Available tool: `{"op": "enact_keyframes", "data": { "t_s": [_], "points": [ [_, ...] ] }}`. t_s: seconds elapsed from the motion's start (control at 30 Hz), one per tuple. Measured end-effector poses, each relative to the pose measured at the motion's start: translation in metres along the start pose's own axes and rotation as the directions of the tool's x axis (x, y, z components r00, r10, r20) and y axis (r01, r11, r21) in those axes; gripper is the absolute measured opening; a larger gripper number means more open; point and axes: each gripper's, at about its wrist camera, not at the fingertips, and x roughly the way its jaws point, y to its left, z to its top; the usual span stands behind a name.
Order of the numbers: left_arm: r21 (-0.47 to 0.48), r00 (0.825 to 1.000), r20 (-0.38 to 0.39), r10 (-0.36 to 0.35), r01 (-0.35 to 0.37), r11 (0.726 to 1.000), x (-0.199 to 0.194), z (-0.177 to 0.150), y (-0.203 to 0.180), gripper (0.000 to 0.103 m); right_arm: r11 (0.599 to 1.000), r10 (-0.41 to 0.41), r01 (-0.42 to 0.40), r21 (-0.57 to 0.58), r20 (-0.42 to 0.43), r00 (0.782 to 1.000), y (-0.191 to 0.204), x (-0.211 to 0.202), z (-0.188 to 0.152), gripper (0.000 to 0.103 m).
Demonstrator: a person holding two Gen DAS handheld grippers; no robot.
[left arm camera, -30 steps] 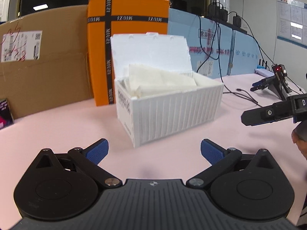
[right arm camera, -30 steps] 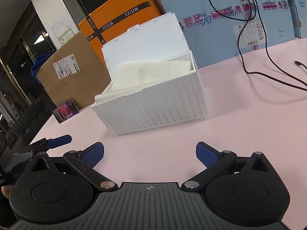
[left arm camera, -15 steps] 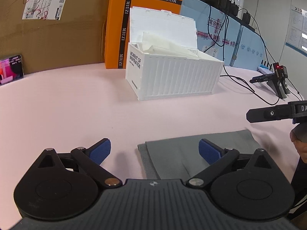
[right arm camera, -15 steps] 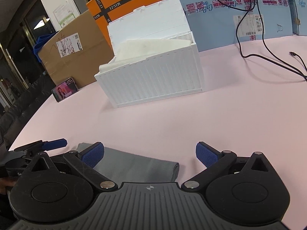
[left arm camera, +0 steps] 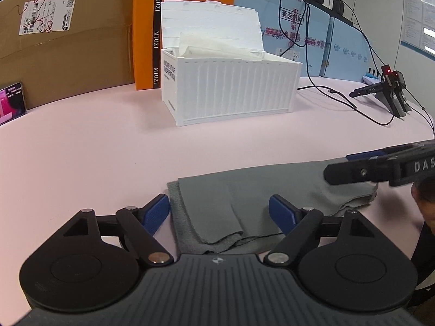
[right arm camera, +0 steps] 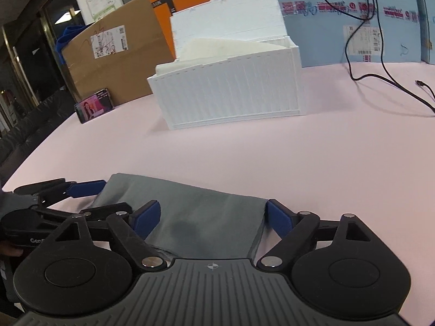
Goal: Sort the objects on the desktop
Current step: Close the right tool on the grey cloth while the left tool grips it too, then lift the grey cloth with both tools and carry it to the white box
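a folded gray cloth lies flat on the pink tabletop, low in the frame in both views. in the left wrist view the left gripper is spread wide open, its blue fingertips on either side of the cloth's near left end, holding nothing. in the right wrist view the right gripper is also wide open and empty, its tips straddling the cloth's right end. beyond the cloth, in the upper middle of the frame, a white ribbed box stands with its lid up and white paper inside. behind it stand an orange box, a brown cardboard box and a blue box. a phone leans against the cardboard at the left, its screen lit. black cables trail across the tabletop at the right.
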Motion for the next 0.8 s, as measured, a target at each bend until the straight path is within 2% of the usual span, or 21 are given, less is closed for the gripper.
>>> {"op": "enact_keyframes", "data": {
  "t_s": [0.07,0.13,0.2,0.27,0.33,0.4,0.7,0.8],
  "points": [
    [-0.024,1.0,0.007,-0.021,0.021,0.999,0.0,0.0,0.0,0.067,0.997,0.073,-0.073,0.019,-0.004,0.997,0.0,0.001,0.0,0.072],
    [-0.047,1.0,0.015,-0.008,0.008,0.999,-0.001,0.001,0.002,0.053,0.998,0.064,-0.064,0.016,0.003,0.998,0.002,0.002,0.0,0.065],
    [-0.071,1.0,0.022,0.004,-0.003,0.998,-0.001,0.001,0.005,0.044,0.999,0.044,-0.044,0.016,0.013,0.999,0.001,0.003,0.001,0.051],
    [-0.094,1.0,0.03,0.0,0.003,0.996,-0.002,0.001,0.009,0.036,0.999,0.041,-0.041,0.017,0.022,0.999,-0.001,0.003,0.002,0.046],
    [-0.117,0.999,0.033,-0.017,0.021,0.993,-0.002,0.002,0.013,0.019,0.999,0.043,-0.043,0.013,0.028,0.999,-0.001,0.003,0.001,0.04],
    [-0.125,0.999,0.032,-0.034,0.038,0.991,-0.001,0.004,0.015,0.019,0.999,0.048,-0.048,0.012,0.035,0.998,-0.002,0.003,0.001,0.033],
    [-0.083,0.994,0.094,-0.064,0.072,0.994,0.0,0.023,0.012,0.017,0.992,0.067,-0.081,0.095,0.144,0.987,-0.017,-0.008,0.011,0.031],
    [-0.05,0.989,0.129,-0.074,0.081,0.995,0.0,0.034,0.009,0.017,0.994,0.058,-0.073,0.083,0.172,0.983,-0.019,-0.009,0.021,0.031]
  ]
}}
